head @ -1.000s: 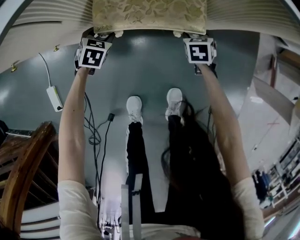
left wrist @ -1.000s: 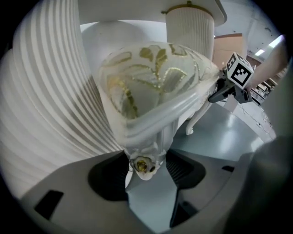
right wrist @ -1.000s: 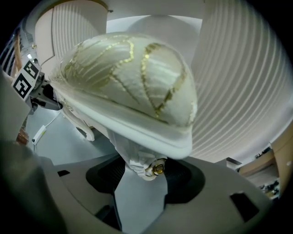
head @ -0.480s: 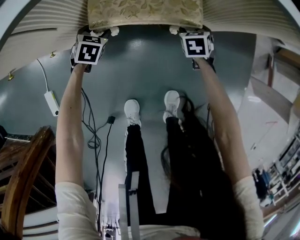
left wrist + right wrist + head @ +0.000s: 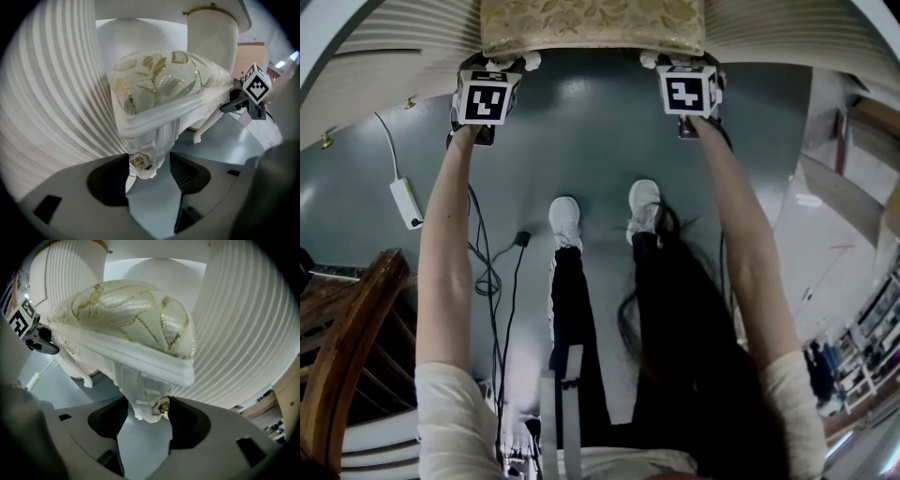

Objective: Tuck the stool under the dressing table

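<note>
The stool (image 5: 592, 23) is seen set between the dressing table (image 5: 384, 52) pedestals flanking it, its near edge marginally further up the head view than a second ago. At the stool's near-left corner the left gripper (image 5: 149, 169) is clamped, part-open, on the carved leg top, and the right gripper (image 5: 147, 414) likewise at the near-right corner; both grips are unchanged. The left gripper's marker cube (image 5: 487, 97) is now rolled squarer to the camera.

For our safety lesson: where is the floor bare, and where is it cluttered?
Bare: grey floor between stool and shoes; also right of the right arm. Crowded: left, with cables, adapter, wooden chair.
</note>
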The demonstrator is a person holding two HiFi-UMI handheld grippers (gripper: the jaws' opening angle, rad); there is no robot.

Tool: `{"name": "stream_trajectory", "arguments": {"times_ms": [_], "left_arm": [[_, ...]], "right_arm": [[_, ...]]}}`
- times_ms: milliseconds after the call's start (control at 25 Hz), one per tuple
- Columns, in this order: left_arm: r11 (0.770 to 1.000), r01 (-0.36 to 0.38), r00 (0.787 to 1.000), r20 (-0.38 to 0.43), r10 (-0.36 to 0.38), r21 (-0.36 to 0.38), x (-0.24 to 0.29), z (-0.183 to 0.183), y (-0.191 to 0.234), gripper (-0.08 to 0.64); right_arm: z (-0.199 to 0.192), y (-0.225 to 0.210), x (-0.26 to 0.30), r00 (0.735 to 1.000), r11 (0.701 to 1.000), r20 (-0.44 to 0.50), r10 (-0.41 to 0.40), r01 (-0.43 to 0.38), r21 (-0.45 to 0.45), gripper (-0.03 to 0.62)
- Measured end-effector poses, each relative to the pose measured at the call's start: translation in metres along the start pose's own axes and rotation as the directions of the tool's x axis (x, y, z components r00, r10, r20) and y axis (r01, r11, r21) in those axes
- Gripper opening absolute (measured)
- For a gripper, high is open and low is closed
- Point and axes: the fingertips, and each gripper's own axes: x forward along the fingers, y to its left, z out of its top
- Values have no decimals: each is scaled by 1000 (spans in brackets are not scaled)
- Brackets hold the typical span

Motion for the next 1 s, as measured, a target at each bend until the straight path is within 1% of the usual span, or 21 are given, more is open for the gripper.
{"name": "stream_trajectory", "arguments": {"times_ms": [120,200,320,480,560,600,680,760,800,920,1000], "left_arm": [[997,5,1000,2,-5,-75,-9,-5,-4,255],[996,-10,1000,-12,9,-90,-14,-15,-5,255],[994,-7,1000,-10,6,-113,-24,-27,-11,255],[988,-11,1000,-4,11,-151,-44,-28,-23,255],[984,-13,1000,12,15,-179,-56,-20,-29,255],[979,-10,999,31,17,-204,-64,-13,-33,255],[965,5,996,84,17,-263,-81,6,-41,255],[956,29,990,140,14,-293,-106,22,-51,255],[957,38,987,162,9,-288,-121,28,-58,255],[970,48,978,208,2,-239,-169,47,-73,255],[965,75,972,233,-15,-250,-202,61,-91,255]], "right_arm": [[-4,-3,-6,1000,998,4,-9,9,61,256],[-11,0,-10,1000,996,-5,12,-11,89,256],[-18,7,-22,999,995,-15,28,-27,93,256],[-19,7,-49,999,993,-11,43,-42,106,256],[-19,5,-62,999,991,-8,50,-48,123,256],[-19,4,-69,999,989,-9,53,-51,138,256],[-14,2,-87,999,987,-4,53,-51,155,256],[-8,5,-111,998,987,20,56,-58,150,256],[-5,9,-124,997,988,42,63,-68,141,256],[12,20,-172,988,987,120,95,-109,116,255],[15,18,-212,985,986,139,103,-119,113,255]]}}
